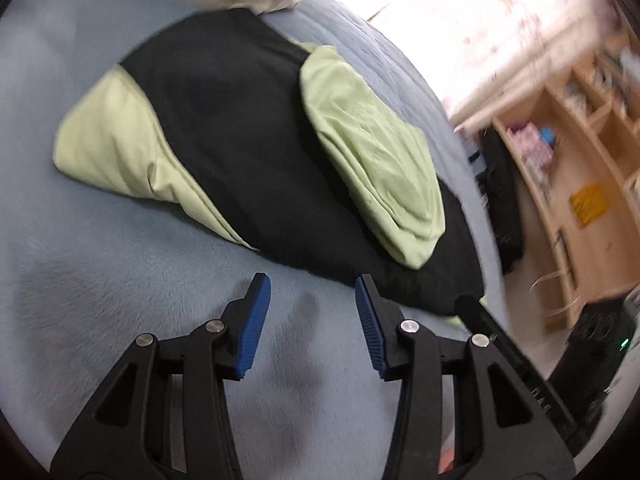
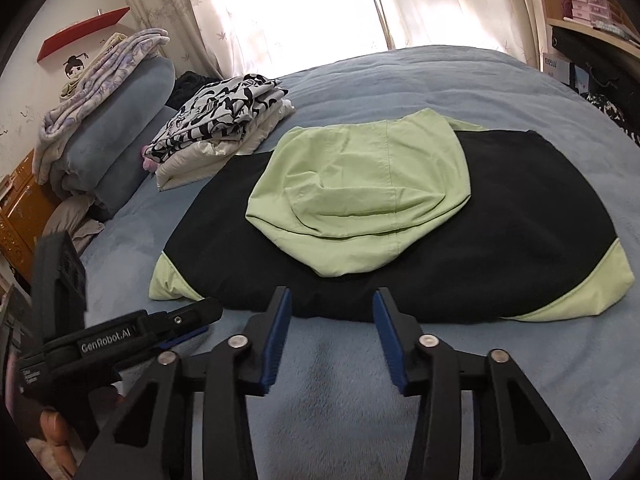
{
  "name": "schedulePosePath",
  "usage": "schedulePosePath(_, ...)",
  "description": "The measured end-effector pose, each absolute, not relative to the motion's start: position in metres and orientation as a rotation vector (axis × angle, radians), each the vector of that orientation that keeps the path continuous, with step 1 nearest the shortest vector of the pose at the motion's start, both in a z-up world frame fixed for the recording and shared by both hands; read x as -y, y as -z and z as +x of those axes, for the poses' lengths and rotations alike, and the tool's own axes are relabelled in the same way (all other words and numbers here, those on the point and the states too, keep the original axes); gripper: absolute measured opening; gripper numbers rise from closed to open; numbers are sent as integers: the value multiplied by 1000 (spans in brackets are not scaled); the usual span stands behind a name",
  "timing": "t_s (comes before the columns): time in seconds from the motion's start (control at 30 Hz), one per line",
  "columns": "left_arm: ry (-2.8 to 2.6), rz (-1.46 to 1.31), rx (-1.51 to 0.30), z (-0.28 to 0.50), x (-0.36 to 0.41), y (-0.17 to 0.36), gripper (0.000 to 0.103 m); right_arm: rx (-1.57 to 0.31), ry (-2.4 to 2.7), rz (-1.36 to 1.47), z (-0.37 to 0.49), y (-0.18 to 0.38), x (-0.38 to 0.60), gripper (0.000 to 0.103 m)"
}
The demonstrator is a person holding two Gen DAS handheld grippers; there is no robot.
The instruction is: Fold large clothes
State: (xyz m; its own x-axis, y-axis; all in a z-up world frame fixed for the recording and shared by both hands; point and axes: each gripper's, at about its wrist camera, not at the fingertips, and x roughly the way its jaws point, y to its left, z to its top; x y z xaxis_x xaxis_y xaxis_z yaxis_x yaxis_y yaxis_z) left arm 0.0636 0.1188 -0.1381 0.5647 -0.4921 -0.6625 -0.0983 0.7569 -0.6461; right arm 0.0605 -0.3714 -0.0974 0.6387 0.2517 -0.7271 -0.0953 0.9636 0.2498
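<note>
Black-and-green garment (image 2: 400, 216) on blue bed (image 2: 400, 80); both hand-held grippers (image 1: 312, 280) (image 2: 332, 294) parted, empty.

- blue bed cover (image 2: 440, 80) spread across the bed
- folded black-and-white patterned clothes (image 2: 224, 116) stacked near the pillows
- blue pillows (image 2: 120, 128) under a crumpled pale blanket (image 2: 100, 76)
- floral curtains (image 2: 280, 8) backlit
- wooden shelves (image 1: 568, 152) with boxes

hoodie (image 2: 520, 216) on bed (image 2: 400, 76), clothes pile (image 2: 224, 120) perhaps touching
</note>
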Motion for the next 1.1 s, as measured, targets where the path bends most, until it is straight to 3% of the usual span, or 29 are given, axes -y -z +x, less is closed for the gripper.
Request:
schedulePosePath(0.4,216,-918,-927,134,-150,177,41,-824,-184,210,163,100,358,31)
schedulePosePath(0.63,143,-951,-850,177,-169,176,40,-867,-140,206,239,128,351,20)
schedulePosePath(0.73,96,-881,-837,190,-164,171,27,-982,-162,213,251,166,345,21)
schedulePosePath(0.77,80,-802,-815,191,-156,163,15,-950,-163,194,249,169,344,21)
schedulePosePath(0.8,78,-749,-794,190,-155,155,10,-939,-163,181,249,171,342,21)
schedulePosePath(1.1,203,-259,-533,186,-50,52,6,-940,-211,290,244,179,354,21)
